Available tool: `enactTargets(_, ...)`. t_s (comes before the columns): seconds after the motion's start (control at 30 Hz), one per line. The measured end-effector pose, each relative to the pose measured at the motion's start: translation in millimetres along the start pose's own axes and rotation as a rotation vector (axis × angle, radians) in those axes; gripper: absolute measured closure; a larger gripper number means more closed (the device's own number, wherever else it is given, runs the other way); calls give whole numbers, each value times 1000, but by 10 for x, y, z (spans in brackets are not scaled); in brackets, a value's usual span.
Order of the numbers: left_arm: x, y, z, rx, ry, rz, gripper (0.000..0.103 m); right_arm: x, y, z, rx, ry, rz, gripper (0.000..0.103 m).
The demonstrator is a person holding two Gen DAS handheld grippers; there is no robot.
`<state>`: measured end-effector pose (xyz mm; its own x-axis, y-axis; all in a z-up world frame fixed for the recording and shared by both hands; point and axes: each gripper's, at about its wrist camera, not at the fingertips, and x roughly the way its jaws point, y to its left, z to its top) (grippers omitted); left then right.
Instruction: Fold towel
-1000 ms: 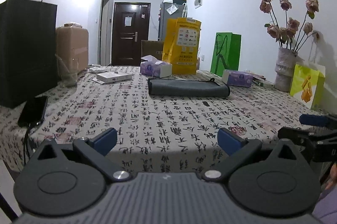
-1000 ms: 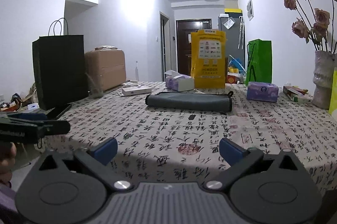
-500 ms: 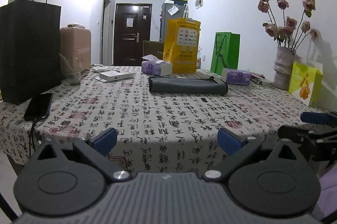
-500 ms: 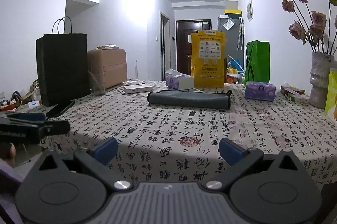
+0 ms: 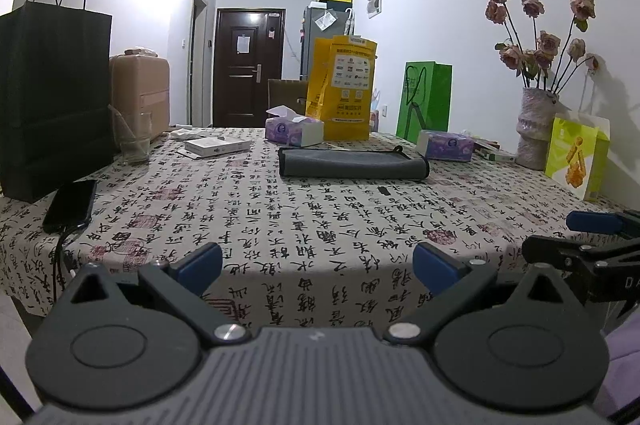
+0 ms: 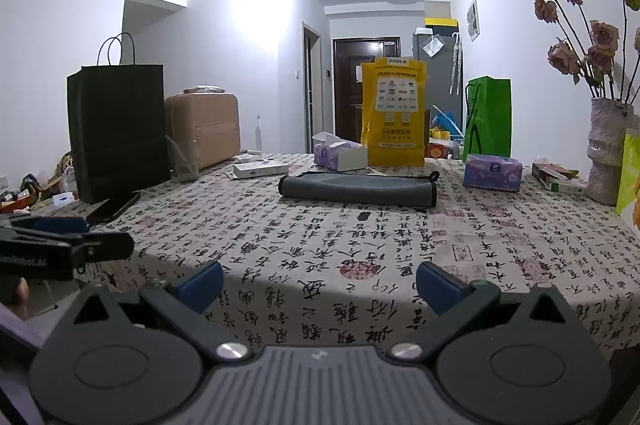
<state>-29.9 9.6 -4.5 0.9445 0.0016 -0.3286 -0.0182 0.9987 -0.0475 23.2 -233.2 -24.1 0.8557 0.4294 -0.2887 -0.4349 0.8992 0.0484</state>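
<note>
A grey towel (image 5: 352,164) lies folded into a long flat strip across the far middle of the table; it also shows in the right wrist view (image 6: 358,188). My left gripper (image 5: 318,263) is open and empty, held off the table's near edge, far from the towel. My right gripper (image 6: 320,283) is open and empty, also back from the near edge. The right gripper shows at the right edge of the left wrist view (image 5: 592,245). The left gripper shows at the left edge of the right wrist view (image 6: 68,245).
The table (image 5: 280,225) has a cloth printed with calligraphy. On it stand a black paper bag (image 5: 52,97), a phone (image 5: 70,205), a glass (image 5: 134,137), tissue boxes (image 5: 294,131), a yellow bag (image 5: 344,89), a green bag (image 5: 428,101) and a vase of roses (image 5: 536,129).
Both grippers have drawn back and lower from the table, so the near edge and hanging cloth now show. The towel has not moved. Both grippers stay open.
</note>
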Motion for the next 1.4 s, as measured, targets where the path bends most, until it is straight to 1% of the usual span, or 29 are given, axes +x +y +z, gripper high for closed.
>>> enactTargets(0.4,-5,-8,11,7,3,11,0,28,-2,-10,10,11,1,0)
enactTargets(1.4,13,-24,18,10,4,12,0,22,-2,-23,20,14,9,0)
